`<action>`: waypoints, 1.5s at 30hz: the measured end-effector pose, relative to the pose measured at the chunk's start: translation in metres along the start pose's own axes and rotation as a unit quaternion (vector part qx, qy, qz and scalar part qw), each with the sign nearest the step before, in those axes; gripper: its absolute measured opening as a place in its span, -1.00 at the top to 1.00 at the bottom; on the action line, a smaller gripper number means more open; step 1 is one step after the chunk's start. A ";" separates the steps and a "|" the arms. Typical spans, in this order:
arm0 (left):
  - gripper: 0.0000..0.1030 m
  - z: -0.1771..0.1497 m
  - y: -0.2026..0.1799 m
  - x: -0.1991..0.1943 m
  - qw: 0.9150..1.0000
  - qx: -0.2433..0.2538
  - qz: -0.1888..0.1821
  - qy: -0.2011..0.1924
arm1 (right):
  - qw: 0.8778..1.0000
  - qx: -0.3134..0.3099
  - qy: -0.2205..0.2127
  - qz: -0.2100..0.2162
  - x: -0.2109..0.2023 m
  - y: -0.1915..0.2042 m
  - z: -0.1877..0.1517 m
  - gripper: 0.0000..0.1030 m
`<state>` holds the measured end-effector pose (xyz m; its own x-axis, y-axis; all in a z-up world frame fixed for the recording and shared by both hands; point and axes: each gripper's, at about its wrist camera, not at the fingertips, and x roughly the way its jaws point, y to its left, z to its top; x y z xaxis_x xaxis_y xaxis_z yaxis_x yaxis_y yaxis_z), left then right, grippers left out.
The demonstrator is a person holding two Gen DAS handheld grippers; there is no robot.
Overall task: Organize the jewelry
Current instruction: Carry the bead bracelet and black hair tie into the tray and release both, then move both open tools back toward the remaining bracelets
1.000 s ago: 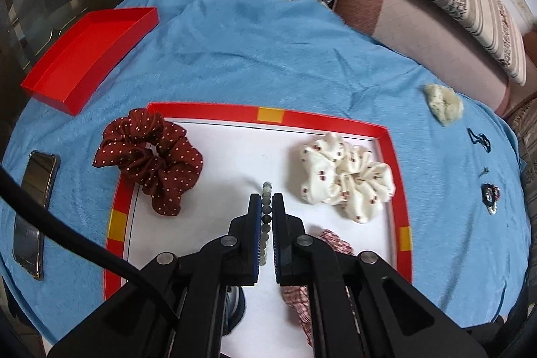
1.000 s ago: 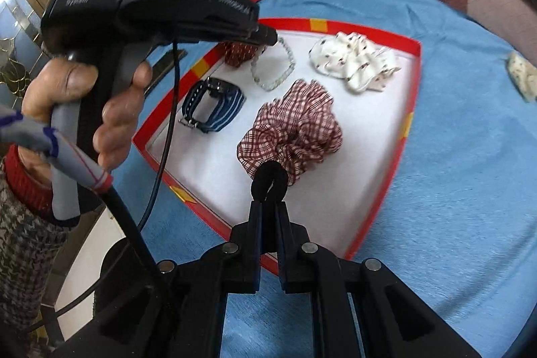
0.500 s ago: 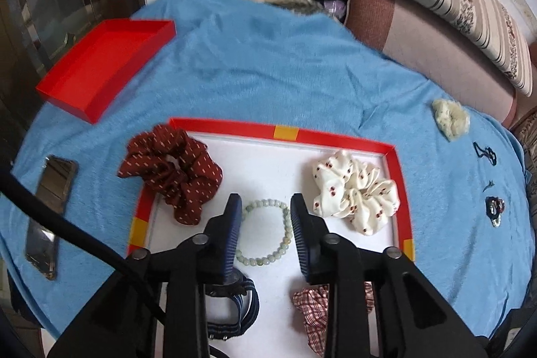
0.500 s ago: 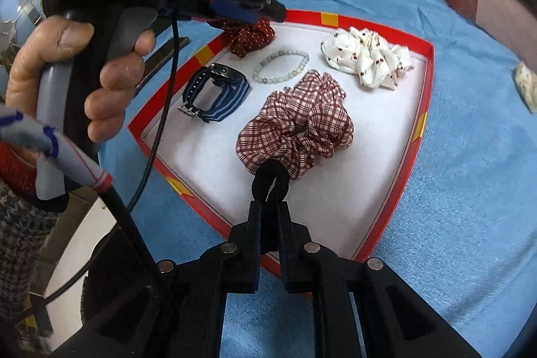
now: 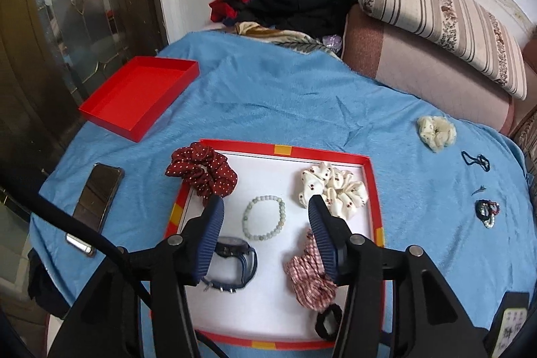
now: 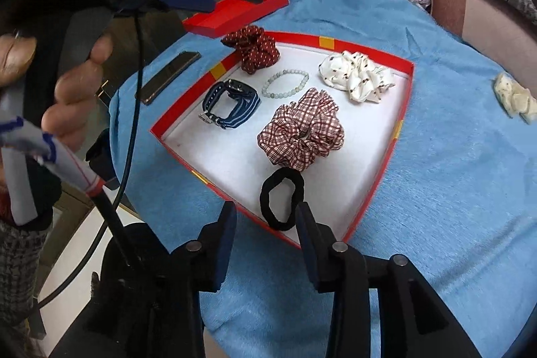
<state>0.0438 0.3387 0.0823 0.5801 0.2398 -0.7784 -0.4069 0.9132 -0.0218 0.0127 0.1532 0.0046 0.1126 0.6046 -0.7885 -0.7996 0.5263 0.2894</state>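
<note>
A red-rimmed white tray (image 5: 376, 176) (image 6: 389, 153) holds a dark red dotted scrunchie (image 5: 201, 171) (image 6: 253, 47), a pale bead bracelet (image 5: 264, 217) (image 6: 285, 83), a white scrunchie (image 5: 334, 187) (image 6: 355, 74), a blue striped watch (image 5: 235, 264) (image 6: 231, 103), a plaid scrunchie (image 5: 307, 277) (image 6: 302, 130) and a black hair tie (image 5: 328, 321) (image 6: 282, 197). My left gripper (image 5: 266, 207) is open and empty above the bracelet. My right gripper (image 6: 265, 212) is open, just behind the black hair tie at the tray's near edge.
A red box lid (image 5: 141, 94) (image 6: 235, 15) and a phone (image 5: 95, 200) (image 6: 171, 76) lie on the blue cloth to the left. A cream scrunchie (image 5: 436, 131) (image 6: 515, 98) and small dark hair ties (image 5: 476, 160) lie to the right. Clothes (image 5: 288, 5) and a sofa cushion (image 5: 436, 12) are behind.
The left gripper let go of the bead bracelet onto the tray, opened wide and drew back. The right gripper opened and let go of the black hair tie, which now lies in the tray.
</note>
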 end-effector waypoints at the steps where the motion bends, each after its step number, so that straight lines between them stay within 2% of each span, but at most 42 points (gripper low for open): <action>1: 0.00 -0.002 -0.002 -0.005 1.000 -0.001 -0.002 -0.003 | 1.000 0.002 -0.004 -0.001 -0.006 -0.001 -0.002 0.22; 4: -0.02 -0.008 -0.009 -0.020 1.000 -0.001 -0.005 -0.012 | 1.000 0.010 -0.015 -0.005 -0.023 -0.008 -0.010 0.21; 6: -0.10 -0.013 -0.017 -0.030 1.000 0.002 -0.004 -0.018 | 1.000 0.019 -0.022 -0.012 -0.034 -0.016 -0.017 0.20; 8: -0.15 -0.019 -0.027 -0.037 1.000 0.009 -0.003 -0.023 | 0.999 0.030 -0.027 -0.018 -0.046 -0.027 -0.024 0.11; 12: -0.16 -0.035 -0.056 -0.047 0.999 0.033 -0.011 -0.026 | 0.996 0.065 -0.034 -0.043 -0.070 -0.062 -0.046 0.10; 17: -0.16 -0.053 -0.094 -0.048 0.998 0.042 -0.040 -0.013 | 0.988 0.117 -0.039 -0.090 -0.100 -0.116 -0.078 0.10; 22: -0.16 -0.071 -0.140 -0.040 0.996 0.052 -0.074 0.014 | 0.969 0.195 -0.054 -0.139 -0.141 -0.184 -0.118 0.10; 28: -0.16 -0.093 -0.188 -0.028 0.992 0.082 -0.085 0.035 | 0.941 0.273 -0.081 -0.183 -0.186 -0.252 -0.156 0.10; 36: -0.16 -0.102 -0.226 -0.003 0.987 0.118 -0.087 0.060 | 0.924 0.308 -0.099 -0.205 -0.197 -0.306 -0.158 0.10; 40: -0.16 -0.099 -0.245 0.016 0.984 0.127 -0.097 0.074 | 0.921 0.313 -0.105 -0.206 -0.192 -0.326 -0.150 0.10; 45: -0.16 -0.095 -0.267 0.039 0.981 0.127 -0.119 0.090 | 0.911 0.341 -0.109 -0.204 -0.177 -0.368 -0.131 0.10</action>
<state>0.1077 0.0733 -0.0024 0.4933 -0.0310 -0.8693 -0.0736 0.9943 -0.0772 0.2098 -0.2255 -0.0332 0.4921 0.3399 -0.8014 -0.1206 0.9384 0.3239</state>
